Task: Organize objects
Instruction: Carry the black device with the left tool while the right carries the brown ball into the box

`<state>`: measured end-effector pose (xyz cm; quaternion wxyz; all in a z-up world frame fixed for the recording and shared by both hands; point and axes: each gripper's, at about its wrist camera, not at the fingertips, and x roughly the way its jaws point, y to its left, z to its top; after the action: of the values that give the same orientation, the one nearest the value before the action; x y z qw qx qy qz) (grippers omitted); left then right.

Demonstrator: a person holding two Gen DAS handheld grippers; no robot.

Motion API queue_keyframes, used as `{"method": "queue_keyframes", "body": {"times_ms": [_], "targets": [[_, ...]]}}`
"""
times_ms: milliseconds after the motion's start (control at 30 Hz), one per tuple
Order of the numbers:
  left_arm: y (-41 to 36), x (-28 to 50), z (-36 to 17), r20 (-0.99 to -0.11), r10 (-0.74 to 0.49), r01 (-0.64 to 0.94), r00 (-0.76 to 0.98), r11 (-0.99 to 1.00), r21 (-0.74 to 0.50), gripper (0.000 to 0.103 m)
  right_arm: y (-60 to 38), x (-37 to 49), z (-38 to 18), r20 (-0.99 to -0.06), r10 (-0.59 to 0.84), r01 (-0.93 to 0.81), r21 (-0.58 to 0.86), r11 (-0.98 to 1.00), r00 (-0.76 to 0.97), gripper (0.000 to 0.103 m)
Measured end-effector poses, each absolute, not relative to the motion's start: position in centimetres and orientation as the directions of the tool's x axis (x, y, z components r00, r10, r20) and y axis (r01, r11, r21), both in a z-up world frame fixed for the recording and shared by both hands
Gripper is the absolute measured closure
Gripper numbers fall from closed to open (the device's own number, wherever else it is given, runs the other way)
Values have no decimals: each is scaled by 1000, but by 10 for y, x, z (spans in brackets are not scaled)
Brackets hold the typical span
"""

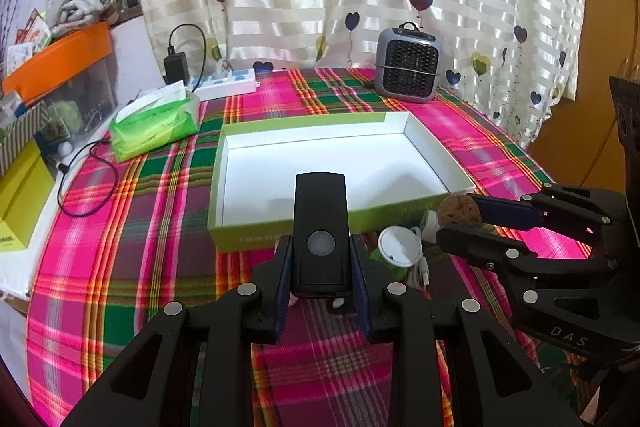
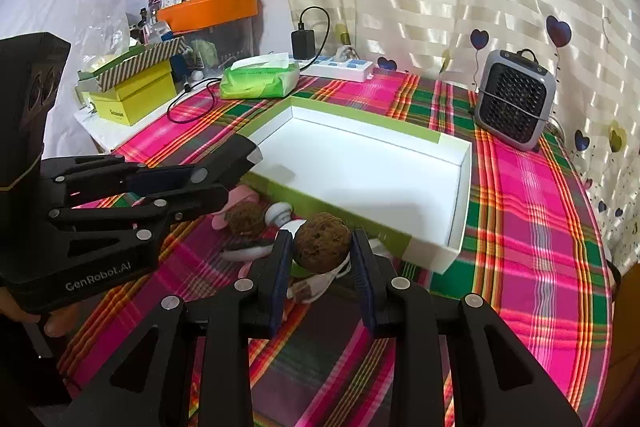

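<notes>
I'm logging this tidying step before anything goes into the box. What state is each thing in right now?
Left gripper: shut on the black rectangular device.
Right gripper: shut on a brown rough ball.
Green-sided white cardboard box: open, nothing inside.
Second brown rough ball: loose on the plaid tablecloth.
Green tissue pack: opened, a tissue sticking out.
Black charger: plugged into the white power strip.

- The right hand-held gripper [image 2: 320, 255] clamps a brown ball [image 2: 322, 247] above the plaid tabletop [image 2: 532, 227].
- A green-and-white box [image 2: 464, 195] lies open just beyond.
- The left hand-held gripper [image 2: 240, 163] enters from the left.
</notes>
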<state>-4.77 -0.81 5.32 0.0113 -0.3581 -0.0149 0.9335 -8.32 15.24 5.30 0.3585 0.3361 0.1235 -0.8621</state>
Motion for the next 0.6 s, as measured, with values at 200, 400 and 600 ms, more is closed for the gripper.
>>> {"method": "queue_keyframes", "body": {"times_ms": [200, 400, 600], "targets": [[-5, -61, 56, -668, 32, -20, -744, -999, -27, 78, 146, -95, 53, -670, -532, 705, 18, -709, -518, 72], [-3, -76, 53, -678, 41, -30, -734, -999, -28, 78, 140, -105, 54, -670, -528, 706, 7, -708, -522, 72], [-1, -90, 50, -687, 40, -41, -725, -999, -15, 78, 136, -118, 53, -676, -518, 703, 0, -711, -524, 72]]}}
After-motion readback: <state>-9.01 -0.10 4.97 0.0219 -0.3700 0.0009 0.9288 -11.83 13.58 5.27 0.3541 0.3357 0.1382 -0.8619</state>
